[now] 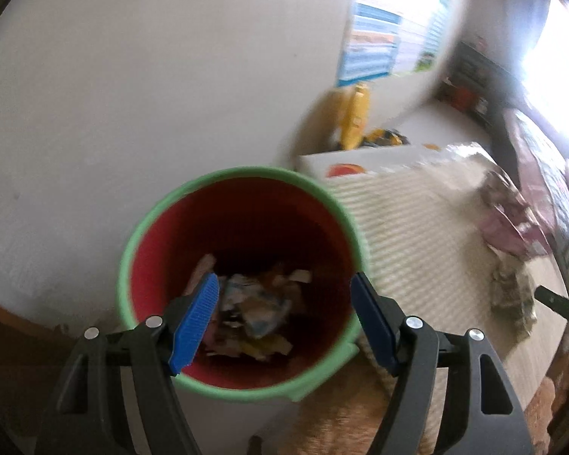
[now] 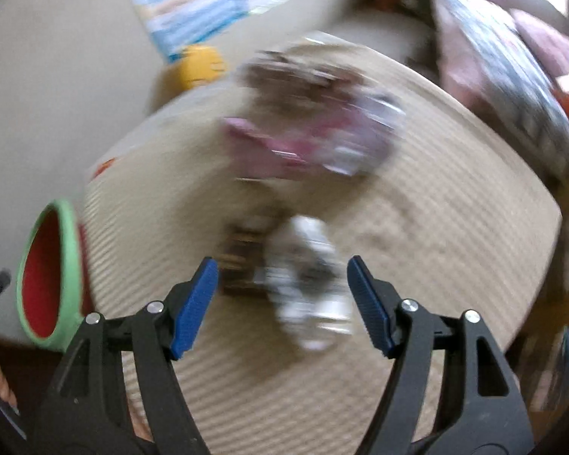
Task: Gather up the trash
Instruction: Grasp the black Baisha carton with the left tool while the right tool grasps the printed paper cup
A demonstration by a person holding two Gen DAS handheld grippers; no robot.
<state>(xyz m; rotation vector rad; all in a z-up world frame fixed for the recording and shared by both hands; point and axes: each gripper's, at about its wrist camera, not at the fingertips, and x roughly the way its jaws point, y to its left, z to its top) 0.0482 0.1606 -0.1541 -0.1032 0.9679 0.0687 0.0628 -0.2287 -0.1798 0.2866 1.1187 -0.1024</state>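
A red bin with a green rim [image 1: 242, 265] stands by the white wall and holds several crumpled wrappers [image 1: 254, 318]. My left gripper [image 1: 284, 322] is open and empty, right above the bin's mouth. In the right wrist view the bin [image 2: 49, 276] is at the far left. My right gripper [image 2: 282, 303] is open and empty above the striped mat [image 2: 436, 227], with a crumpled whitish wrapper [image 2: 307, 284] lying between its fingers. A pink and silver wrapper [image 2: 311, 140] lies farther away; it also shows in the left wrist view [image 1: 512, 223]. The right view is blurred.
A white box with orange print [image 1: 360, 163] lies behind the bin. Yellow toys [image 1: 356, 117] stand by the wall under a poster [image 1: 390, 38]. A crumpled greyish wrapper [image 1: 512, 295] lies on the mat's right side. A bed with patterned covers [image 2: 512, 76] runs along the right.
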